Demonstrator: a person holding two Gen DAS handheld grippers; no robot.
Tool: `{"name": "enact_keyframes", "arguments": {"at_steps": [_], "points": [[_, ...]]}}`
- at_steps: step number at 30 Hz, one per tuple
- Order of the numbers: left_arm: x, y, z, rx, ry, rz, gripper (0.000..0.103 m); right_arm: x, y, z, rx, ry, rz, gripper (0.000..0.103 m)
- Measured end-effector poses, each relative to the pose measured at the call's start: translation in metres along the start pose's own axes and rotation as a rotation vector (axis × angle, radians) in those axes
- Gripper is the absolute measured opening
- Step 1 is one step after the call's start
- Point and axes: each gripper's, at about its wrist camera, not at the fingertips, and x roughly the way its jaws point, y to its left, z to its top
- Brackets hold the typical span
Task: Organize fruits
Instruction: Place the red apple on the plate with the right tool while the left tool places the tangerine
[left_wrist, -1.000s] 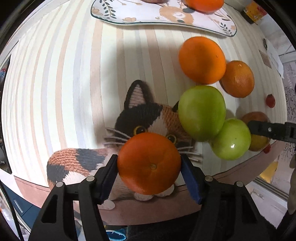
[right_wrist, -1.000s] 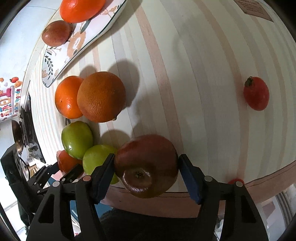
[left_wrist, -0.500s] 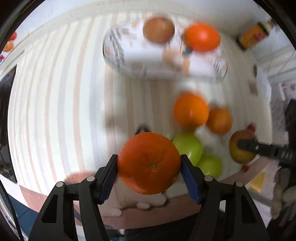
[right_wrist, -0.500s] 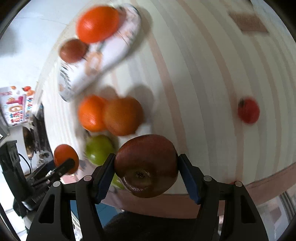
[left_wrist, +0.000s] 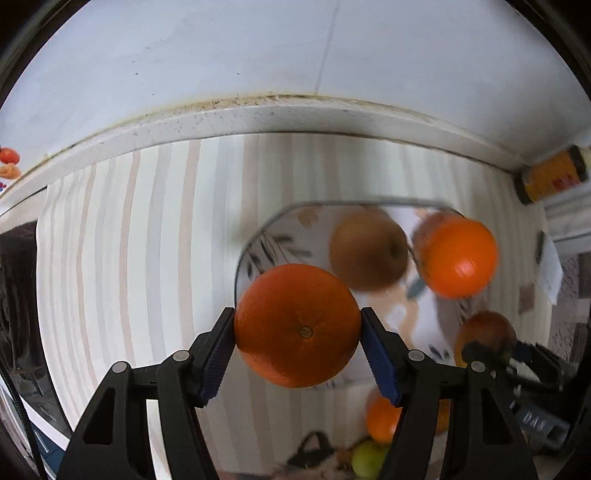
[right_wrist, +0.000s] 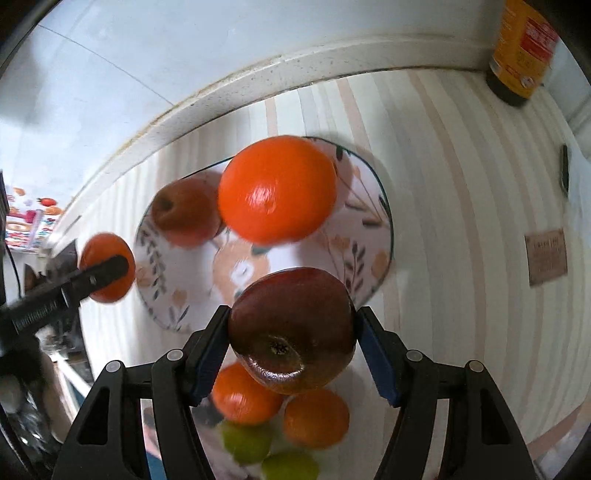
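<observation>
Left gripper (left_wrist: 297, 332) clamps an orange (left_wrist: 297, 325); right gripper (right_wrist: 291, 332) clamps a dark red apple (right_wrist: 291, 328), lower center, above floral plate (right_wrist: 369, 236).

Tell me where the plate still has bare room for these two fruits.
The plate is bare in its near half, below the orange and apple at the back. Crowded: the back, and the fruit pile just off its near rim.
</observation>
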Motion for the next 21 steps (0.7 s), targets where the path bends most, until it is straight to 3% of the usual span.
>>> {"name": "enact_keyframes", "arguments": {"at_steps": [6, 16, 21], "points": [[0.02, -0.001, 0.031, -0.022, 0.048, -0.007, 0.064, 0.016, 0.0, 0.008, 0.005, 0.011, -0.031, 0.07], [0.056, -0.006, 0.035, -0.012, 0.111, 0.052, 0.065, 0.031, 0.007, 0.009, 0.02, 0.016, -0.059, 0.071], [0.062, -0.005, 0.032, -0.026, 0.1, 0.035, 0.067, 0.026, 0.007, 0.015, 0.007, 0.006, -0.075, 0.095]]}}
